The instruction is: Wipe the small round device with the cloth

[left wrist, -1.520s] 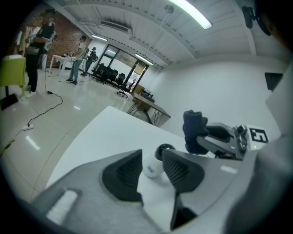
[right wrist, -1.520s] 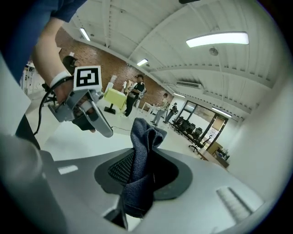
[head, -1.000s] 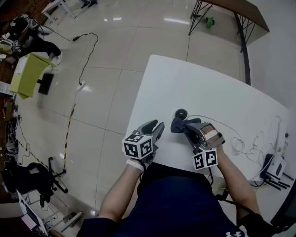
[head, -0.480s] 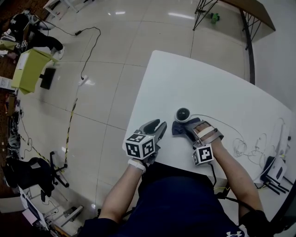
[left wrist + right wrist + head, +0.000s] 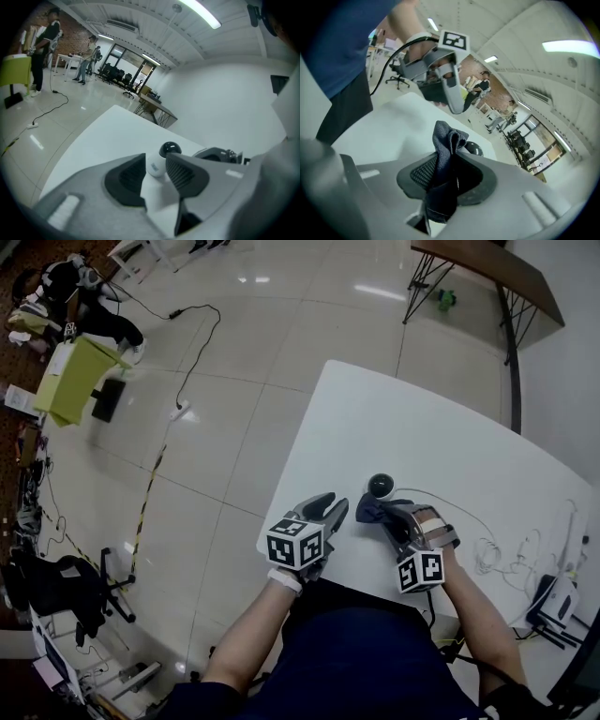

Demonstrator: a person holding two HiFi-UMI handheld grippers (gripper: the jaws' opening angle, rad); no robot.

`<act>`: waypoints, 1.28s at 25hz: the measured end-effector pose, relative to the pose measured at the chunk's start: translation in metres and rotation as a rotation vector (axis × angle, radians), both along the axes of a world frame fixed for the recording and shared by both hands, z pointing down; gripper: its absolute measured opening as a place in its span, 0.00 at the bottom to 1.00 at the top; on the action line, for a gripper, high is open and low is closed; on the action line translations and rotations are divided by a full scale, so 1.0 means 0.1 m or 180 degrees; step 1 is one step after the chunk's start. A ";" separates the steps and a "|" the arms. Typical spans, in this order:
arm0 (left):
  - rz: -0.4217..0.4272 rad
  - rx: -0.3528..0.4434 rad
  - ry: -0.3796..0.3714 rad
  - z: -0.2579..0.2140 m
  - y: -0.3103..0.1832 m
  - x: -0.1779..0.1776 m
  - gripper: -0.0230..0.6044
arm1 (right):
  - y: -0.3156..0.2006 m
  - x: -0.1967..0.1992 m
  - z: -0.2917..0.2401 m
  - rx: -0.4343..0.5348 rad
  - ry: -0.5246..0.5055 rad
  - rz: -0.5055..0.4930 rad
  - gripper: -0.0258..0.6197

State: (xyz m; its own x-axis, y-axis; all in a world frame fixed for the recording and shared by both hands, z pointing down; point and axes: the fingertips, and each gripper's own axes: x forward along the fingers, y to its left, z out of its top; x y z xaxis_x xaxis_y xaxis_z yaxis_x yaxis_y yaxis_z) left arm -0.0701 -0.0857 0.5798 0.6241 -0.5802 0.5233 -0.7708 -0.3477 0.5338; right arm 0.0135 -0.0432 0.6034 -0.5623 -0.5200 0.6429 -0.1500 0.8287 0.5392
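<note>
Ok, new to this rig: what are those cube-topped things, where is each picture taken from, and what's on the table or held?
A person holds two grippers, each with two jaws; the cubes are part of them. One camera sits on the person's head, looking down. The other two ride on the grippers and look along the jaws. On the white table stands a small round device, with cables to its right. The right gripper is shut on a dark cloth beside the device. The left gripper is open and empty.
</note>
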 end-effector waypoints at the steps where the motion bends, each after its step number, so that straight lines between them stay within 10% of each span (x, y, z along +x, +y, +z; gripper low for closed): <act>1: -0.0006 0.0009 -0.0015 -0.01 0.00 -0.01 0.25 | -0.02 0.01 -0.11 -0.0029 -0.0145 0.0132 0.20; 8: 0.0189 0.0166 -0.0087 -0.12 -0.03 0.14 0.25 | -0.39 0.26 -0.79 -0.0358 -0.1117 0.1338 0.20; 12: 0.0219 0.0183 0.0133 -0.16 -0.07 0.26 0.25 | -0.61 0.45 -0.70 -0.0501 -0.1056 0.1858 0.20; 32: 0.0167 -0.0090 0.0192 0.14 0.04 -0.13 0.25 | -0.23 -0.44 -0.20 -0.0557 -0.0337 0.1318 0.20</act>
State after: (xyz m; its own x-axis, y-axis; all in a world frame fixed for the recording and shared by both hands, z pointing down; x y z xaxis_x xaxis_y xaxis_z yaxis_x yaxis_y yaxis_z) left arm -0.0833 -0.0816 0.5933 0.6841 -0.5315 0.4996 -0.7182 -0.3709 0.5888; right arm -0.0309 -0.0657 0.5835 -0.3975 -0.6035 0.6912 -0.5344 0.7646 0.3603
